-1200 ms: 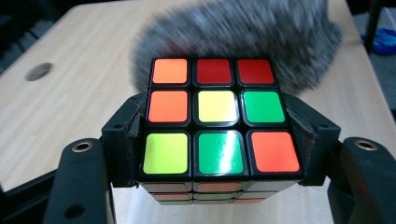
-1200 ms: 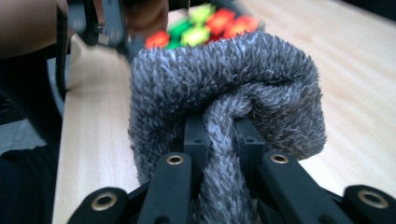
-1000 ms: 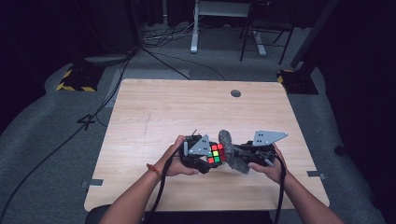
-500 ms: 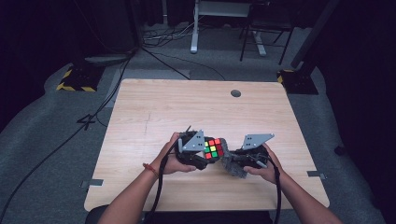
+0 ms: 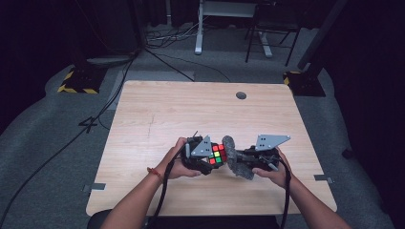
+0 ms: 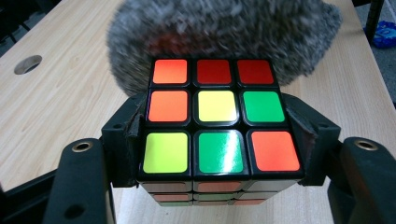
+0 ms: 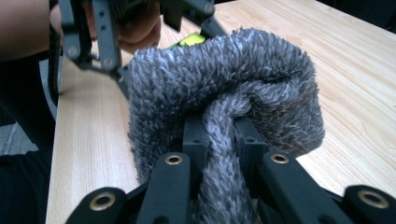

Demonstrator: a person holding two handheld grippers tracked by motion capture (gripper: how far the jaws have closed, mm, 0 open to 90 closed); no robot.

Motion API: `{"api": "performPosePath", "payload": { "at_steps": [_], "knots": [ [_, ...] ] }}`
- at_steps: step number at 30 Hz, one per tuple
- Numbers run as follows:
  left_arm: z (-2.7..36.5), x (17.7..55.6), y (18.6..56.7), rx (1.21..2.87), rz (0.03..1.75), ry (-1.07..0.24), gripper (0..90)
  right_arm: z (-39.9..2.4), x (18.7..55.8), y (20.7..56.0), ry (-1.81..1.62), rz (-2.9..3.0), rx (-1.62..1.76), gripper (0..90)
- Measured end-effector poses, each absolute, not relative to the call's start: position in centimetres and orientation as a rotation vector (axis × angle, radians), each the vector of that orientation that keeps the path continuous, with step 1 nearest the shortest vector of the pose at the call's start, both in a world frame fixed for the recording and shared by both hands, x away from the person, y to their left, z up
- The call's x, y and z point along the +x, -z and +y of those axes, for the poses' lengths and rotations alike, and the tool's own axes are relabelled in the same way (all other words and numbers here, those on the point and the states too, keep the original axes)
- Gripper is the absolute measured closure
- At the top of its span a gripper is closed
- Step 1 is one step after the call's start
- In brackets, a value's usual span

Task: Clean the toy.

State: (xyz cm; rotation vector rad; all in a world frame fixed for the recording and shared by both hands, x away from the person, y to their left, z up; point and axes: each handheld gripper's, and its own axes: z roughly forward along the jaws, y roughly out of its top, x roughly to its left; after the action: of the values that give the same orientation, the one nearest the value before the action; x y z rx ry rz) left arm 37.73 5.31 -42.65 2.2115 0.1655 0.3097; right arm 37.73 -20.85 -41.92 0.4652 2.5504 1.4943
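A colour puzzle cube with red, orange, yellow and green stickers is clamped between the jaws of my left gripper. My right gripper is shut on a fold of a fluffy grey cloth. The cloth presses against the far side of the cube and bulges behind it in the left gripper view, cloth. Both grippers sit low over the near middle of the wooden table, facing each other.
A round cable hole lies at the table's far side. Cables trail from both grippers over the near edge. Beyond the table stand a desk frame, a chair base and striped floor blocks.
The cloth has shifted from lying over the cube's far side to rubbing along its right face. Both hands stayed near the same spot, the cube tilting slightly.
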Motion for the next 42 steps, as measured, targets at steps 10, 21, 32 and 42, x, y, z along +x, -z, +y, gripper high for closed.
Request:
{"api": "performPosePath", "payload": {
  "at_steps": [10, 21, 32, 42],
  "knots": [
    [4.4, 37.7, 43.7, 2.244, 0.153, -0.278, 33.6, -21.1, 38.1, 42.2, -1.433, 2.558, 0.483, 79.2],
    [4.4, 38.4, 44.8, 2.265, 0.189, -0.256, 33.5, -20.9, 38.5, 43.0, -1.364, 2.598, 0.500, 79.1],
    [3.9, 38.7, 46.3, 2.291, 0.209, -0.239, 33.4, -21.1, 39.3, 44.0, -1.265, 2.621, 0.531, 79.0],
    [3.6, 38.7, 47.0, 2.319, 0.197, -0.210, 33.4, -21.4, 39.8, 44.6, -1.186, 2.646, 0.538, 78.9]
  ]
}}
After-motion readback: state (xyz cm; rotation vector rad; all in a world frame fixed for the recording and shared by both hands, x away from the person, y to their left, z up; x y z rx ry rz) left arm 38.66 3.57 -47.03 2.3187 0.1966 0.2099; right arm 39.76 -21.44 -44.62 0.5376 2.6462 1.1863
